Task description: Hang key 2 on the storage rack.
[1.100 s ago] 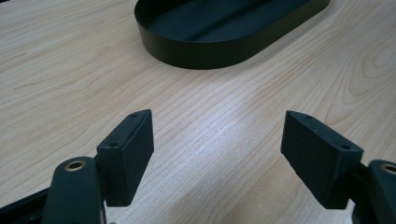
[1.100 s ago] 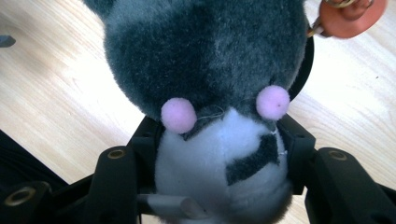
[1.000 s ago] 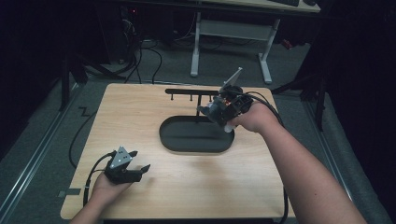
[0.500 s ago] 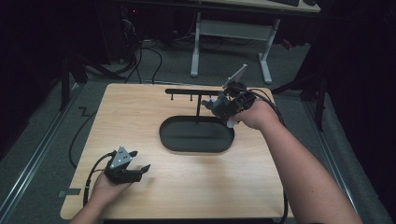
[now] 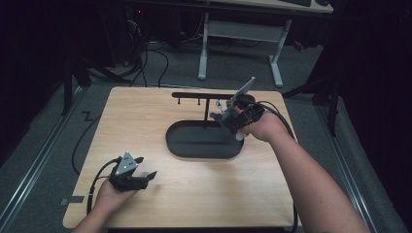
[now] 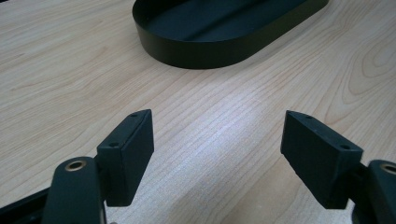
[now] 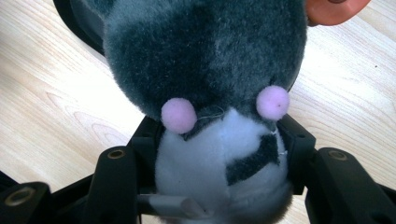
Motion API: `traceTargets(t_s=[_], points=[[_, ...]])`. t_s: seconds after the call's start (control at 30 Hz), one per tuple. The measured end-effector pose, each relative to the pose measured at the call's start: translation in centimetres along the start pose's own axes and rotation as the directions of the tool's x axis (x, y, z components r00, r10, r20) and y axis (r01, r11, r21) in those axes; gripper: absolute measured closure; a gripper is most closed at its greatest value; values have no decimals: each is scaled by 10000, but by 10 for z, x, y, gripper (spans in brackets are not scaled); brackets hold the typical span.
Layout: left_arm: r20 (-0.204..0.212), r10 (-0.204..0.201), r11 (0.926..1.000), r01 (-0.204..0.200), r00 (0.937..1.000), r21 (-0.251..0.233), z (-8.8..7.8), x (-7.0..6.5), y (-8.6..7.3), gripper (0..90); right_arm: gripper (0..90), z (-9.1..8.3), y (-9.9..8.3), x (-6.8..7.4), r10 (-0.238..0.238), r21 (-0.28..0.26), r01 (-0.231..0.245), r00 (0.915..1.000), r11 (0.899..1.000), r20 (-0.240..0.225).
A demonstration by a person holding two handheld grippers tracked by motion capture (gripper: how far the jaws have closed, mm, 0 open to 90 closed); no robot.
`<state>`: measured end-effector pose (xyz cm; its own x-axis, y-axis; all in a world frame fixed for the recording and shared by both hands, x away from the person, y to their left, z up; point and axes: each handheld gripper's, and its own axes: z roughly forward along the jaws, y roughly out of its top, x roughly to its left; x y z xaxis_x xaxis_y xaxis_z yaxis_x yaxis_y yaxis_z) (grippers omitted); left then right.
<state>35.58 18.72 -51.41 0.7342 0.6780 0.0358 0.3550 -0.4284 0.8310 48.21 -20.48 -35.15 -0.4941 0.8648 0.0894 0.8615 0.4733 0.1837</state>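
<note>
At the near left of the wooden table (image 5: 145, 126), the left gripper (image 5: 130, 175) rested in the person's hand with its jaws spread wide and nothing between them; in the left gripper view they framed only bare wood, which suggested this hand was simply parked out of the way. Toward the middle sat the black oval tray (image 5: 204, 141), and as far as the high view and the left gripper view showed its inside, it held nothing. Behind it stood a black rack (image 5: 199, 96) with small pegs hanging from its top bar, each of them bare. At the right end of the tray, the right gripper (image 5: 228, 116) was clamped on a grey and white plush toy (image 7: 219, 140); in the right gripper view the pads pressed into the toy's white lower body from both sides, its grey head with two pink spots pointing away from the camera. The toy hung above the tray's right rim, probably held there so it could be lowered into the tray.
</note>
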Motion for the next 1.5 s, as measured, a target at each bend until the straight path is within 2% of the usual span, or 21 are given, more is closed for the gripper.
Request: traceTargets(t_s=[0.37,0.43,0.57,0.6,0.97,1.07,1.17,1.23,1.3,1.5], points=[[32,25,10000,-25,10000,26,-1,-1,0,261,462,24,5,2,-23,44,22,10000,10000,33],[32,24,10000,-24,10000,27,-1,-1,0,261,461,25,6,3,129,85,-129,9999,9999,17],[38,13,10000,-13,10000,7,-1,-1,0,261,457,30,9,3,10,-10,-10,10000,10000,-20],[45,9,10000,-9,10000,4,-1,-1,0,261,455,32,9,4,150,17,-150,9999,9999,-19],[68,-14,10000,14,10000,10,0,0,0,261,437,52,17,3,47,21,-46,9999,10000,-130],[73,-14,10000,14,10000,15,0,0,0,262,435,57,20,3,167,29,-167,9997,9999,-150],[79,-23,10000,23,10000,11,0,0,0,262,414,59,22,3,164,-13,-164,9997,9999,-195],[109,-36,10000,36,9999,18,0,-1,-1,263,345,60,23,5,55,-220,-59,9998,9997,-182],[119,-15,10000,15,9999,21,1,-1,-1,263,319,59,24,6,97,-351,-105,9997,9993,-232],[119,17,10000,-17,9999,32,1,-1,0,263,316,52,24,8,96,-622,-107,9998,9980,-177]])
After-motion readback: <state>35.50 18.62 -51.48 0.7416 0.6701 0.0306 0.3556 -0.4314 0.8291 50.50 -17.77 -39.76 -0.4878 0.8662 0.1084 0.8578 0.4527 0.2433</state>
